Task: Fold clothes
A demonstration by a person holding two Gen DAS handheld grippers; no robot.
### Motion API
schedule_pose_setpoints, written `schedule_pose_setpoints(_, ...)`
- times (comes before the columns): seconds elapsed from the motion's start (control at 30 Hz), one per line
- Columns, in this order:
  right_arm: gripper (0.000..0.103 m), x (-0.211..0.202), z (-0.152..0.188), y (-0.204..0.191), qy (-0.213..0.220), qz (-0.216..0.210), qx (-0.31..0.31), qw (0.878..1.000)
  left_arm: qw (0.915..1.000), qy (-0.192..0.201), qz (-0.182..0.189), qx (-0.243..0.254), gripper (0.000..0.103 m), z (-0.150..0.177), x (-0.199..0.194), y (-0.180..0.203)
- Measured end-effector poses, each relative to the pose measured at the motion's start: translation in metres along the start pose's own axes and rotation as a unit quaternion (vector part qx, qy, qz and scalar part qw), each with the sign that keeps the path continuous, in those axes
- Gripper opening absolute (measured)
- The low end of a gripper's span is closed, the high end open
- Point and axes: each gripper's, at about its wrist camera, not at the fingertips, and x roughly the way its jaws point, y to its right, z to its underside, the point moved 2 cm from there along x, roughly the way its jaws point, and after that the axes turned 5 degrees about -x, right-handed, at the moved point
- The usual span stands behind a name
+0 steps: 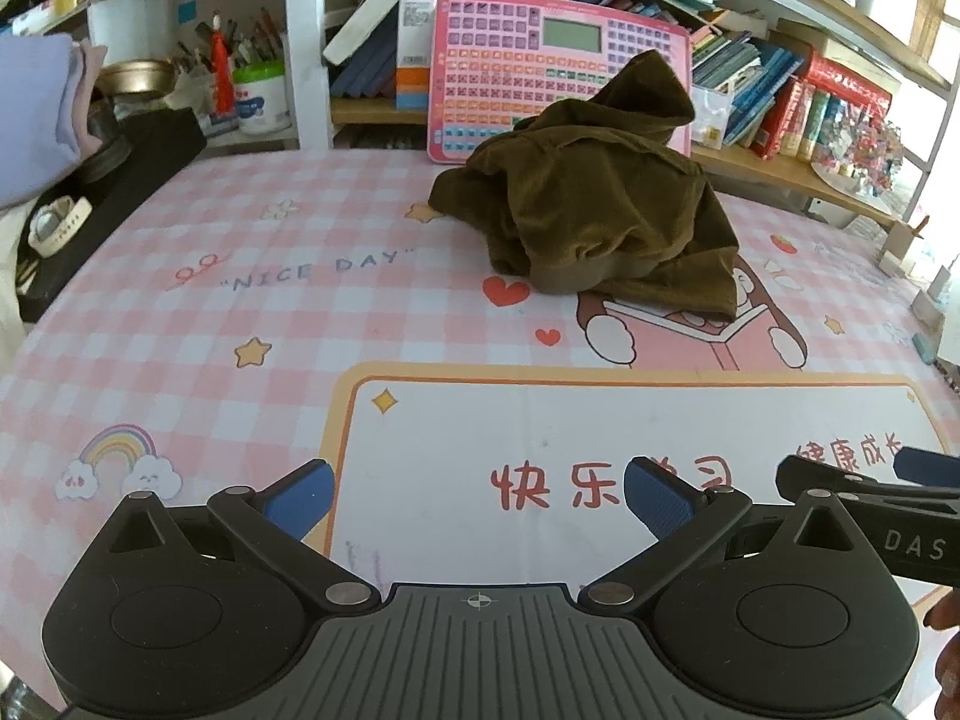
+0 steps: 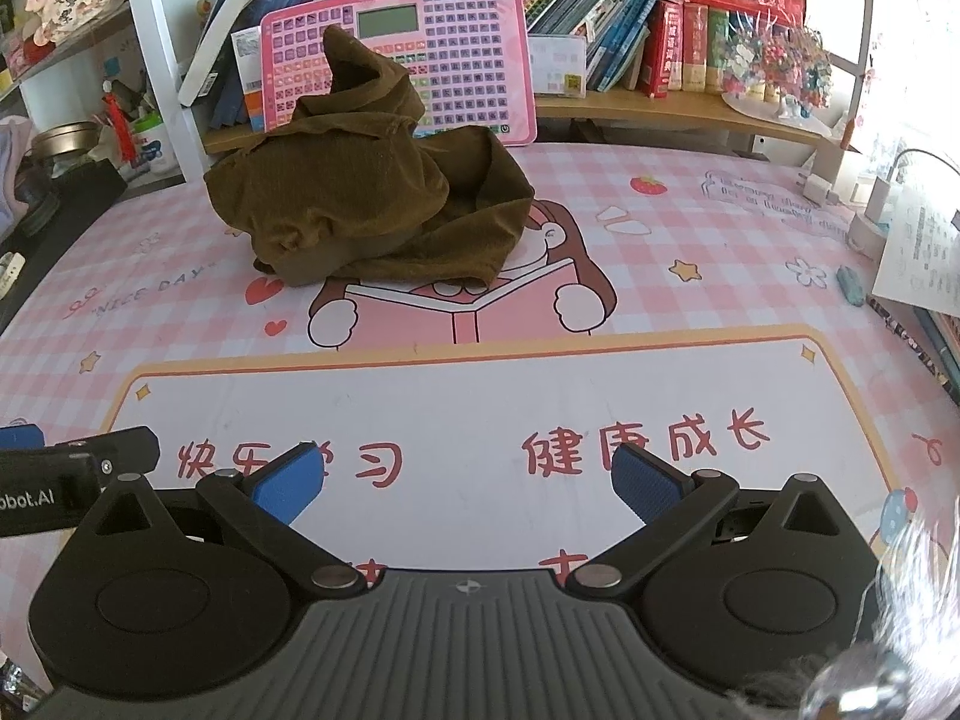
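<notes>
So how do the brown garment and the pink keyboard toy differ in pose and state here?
The garment lies crumpled in a heap on the mat; the toy stands propped upright against the books. The garment is soft, plain olive-brown; the toy is rigid, pink, with rows of keys and a screen. The garment's peak overlaps the toy in both views. Neither gripper, left or right, touches either.
</notes>
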Motion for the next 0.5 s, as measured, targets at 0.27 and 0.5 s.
schedule_pose_setpoints(0.27, 0.103, 0.005, 0.0, 0.014, -0.007, 0.002, 0.043, 0.999, 0.9996, -0.003, 0.026, 0.009, 0.103, -0.011, 0.008, 0.006)
schedule_pose_setpoints(0.5, 0.103, 0.008, 0.003, 0.026, -0.017, 0.01, 0.074, 0.997, 0.9989, -0.001, 0.029, 0.036, 0.103, -0.033, 0.026, 0.018)
